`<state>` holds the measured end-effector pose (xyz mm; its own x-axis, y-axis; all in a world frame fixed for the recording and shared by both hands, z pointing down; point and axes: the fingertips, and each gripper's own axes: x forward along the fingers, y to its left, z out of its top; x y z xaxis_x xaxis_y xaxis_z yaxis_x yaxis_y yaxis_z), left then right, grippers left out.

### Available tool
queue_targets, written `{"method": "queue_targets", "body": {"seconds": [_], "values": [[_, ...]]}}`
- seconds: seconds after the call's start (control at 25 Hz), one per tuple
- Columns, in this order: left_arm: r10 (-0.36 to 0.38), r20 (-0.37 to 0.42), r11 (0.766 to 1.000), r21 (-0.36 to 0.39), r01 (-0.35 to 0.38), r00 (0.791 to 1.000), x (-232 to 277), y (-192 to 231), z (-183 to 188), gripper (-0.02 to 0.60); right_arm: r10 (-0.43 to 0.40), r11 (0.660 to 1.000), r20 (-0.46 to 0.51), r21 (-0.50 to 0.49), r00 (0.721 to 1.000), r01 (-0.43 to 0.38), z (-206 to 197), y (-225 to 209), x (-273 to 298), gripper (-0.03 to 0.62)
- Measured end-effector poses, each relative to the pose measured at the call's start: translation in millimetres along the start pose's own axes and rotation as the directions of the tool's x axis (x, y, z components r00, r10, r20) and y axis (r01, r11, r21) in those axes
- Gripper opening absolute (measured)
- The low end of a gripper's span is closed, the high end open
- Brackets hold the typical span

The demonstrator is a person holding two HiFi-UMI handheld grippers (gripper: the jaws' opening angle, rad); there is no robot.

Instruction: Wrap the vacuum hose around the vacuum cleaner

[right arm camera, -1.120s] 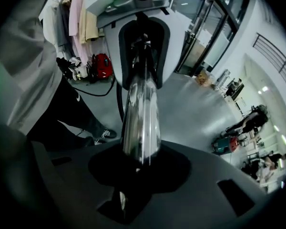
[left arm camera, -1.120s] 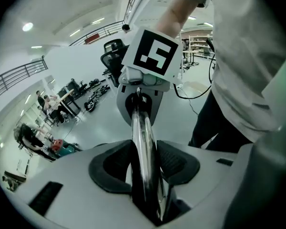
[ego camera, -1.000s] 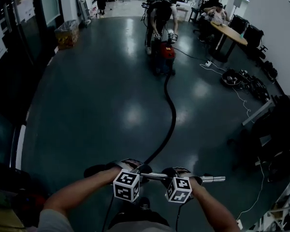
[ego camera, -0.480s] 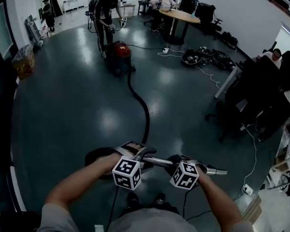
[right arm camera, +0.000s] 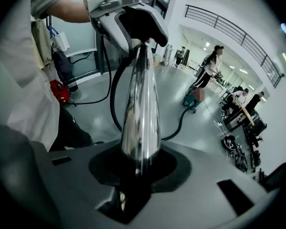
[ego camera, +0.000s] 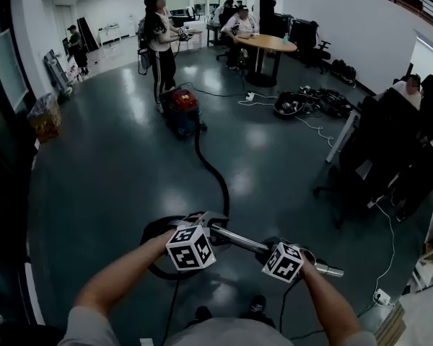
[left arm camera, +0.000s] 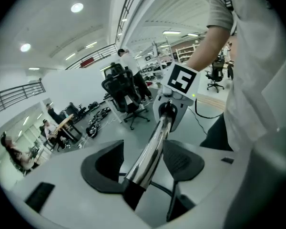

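Both on wand (ego camera: 239,238): L gripper (ego camera: 211,226) fingers (left arm camera: 104,168) just opened, loose round it; R gripper (ego camera: 307,259) fingers (right arm camera: 169,168) clamped.

Round wooden table (ego camera: 273,43) with seated people (ego camera: 239,26), black office chairs (ego camera: 305,32), tangled cables (ego camera: 303,104) on the glossy grey floor (ego camera: 108,171)

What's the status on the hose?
Right gripper shut on wand; left gripper jaws just opened, wand between them. Hose trails across floor to vacuum cleaner, unwrapped. Person stands beside it.
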<state>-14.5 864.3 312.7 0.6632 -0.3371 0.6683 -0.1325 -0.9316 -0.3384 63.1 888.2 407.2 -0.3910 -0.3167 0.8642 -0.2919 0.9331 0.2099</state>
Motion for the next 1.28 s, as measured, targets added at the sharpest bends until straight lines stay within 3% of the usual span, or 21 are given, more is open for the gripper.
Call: {"method": "queue_targets", "body": {"seconds": [0.2, 0.36, 0.48, 0.64, 0.76, 0.84, 0.92, 1.0, 1.08, 1.16, 1.28], "values": [[0.170, 0.020, 0.976, -0.142, -0.166, 0.985, 0.5, 33.1, 33.5, 0.259, -0.005, 0.995, 0.083, 0.096, 0.996, -0.003, -18.8, -33.1, 1.4, 0.112], [0.309, 0.012, 0.925, -0.236, -0.297, 0.951, 7.2, 44.9, 62.5, 0.151, 0.009, 0.982, 0.176, 0.182, 0.984, -0.041, -44.4, -59.8, -1.2, 0.112], [0.390, -0.016, 0.854, -0.367, -0.369, 0.921, 21.1, 43.5, 75.5, 0.096, 0.004, 0.977, 0.240, 0.206, 0.971, -0.055, -59.1, -80.3, -11.0, 0.112], [0.445, -0.085, 0.720, -0.558, -0.413, 0.891, 53.7, 37.9, 84.0, 0.089, 0.006, 0.966, 0.311, 0.244, 0.951, -0.086, -70.7, -102.8, -28.5, 0.112], [0.488, -0.077, 0.593, -0.701, -0.396, 0.869, 78.5, 42.0, 94.4, 0.089, 0.004, 0.957, 0.353, 0.271, 0.935, -0.106, -74.2, -116.2, -34.8, 0.112], [0.511, -0.043, 0.511, -0.788, -0.344, 0.859, 91.8, 44.4, 101.8, 0.089, 0.002, 0.952, 0.374, 0.285, 0.927, -0.117, -72.8, -120.6, -37.0, 0.112], [0.520, -0.001, 0.459, -0.843, -0.281, 0.854, 101.8, 44.8, 110.8, 0.091, -0.001, 0.946, 0.388, 0.298, 0.922, -0.125, -70.4, -121.8, -39.4, 0.112], [0.529, 0.041, 0.432, -0.873, -0.228, 0.847, 108.7, 46.0, 121.0, 0.097, -0.009, 0.943, 0.396, 0.309, 0.918, -0.124, -69.6, -122.9, -42.0, 0.112], [0.533, 0.073, 0.413, -0.892, -0.184, 0.843, 116.8, 45.8, 128.1, 0.196, -0.023, 0.939, 0.405, 0.321, 0.914, -0.119, -71.2, -122.8, -43.6, 0.112], [0.533, 0.091, 0.394, -0.907, -0.151, 0.841, 127.0, 47.4, 130.9, 0.255, -0.035, 0.936, 0.416, 0.333, 0.909, -0.117, -72.0, -122.4, -45.6, 0.112], [0.530, 0.120, 0.376, -0.920, -0.107, 0.839, 142.3, 58.7, 136.5, 0.275, -0.049, 0.925, 0.440, 0.359, 0.897, -0.126, -70.8, -125.4, -45.9, 0.112]]}}
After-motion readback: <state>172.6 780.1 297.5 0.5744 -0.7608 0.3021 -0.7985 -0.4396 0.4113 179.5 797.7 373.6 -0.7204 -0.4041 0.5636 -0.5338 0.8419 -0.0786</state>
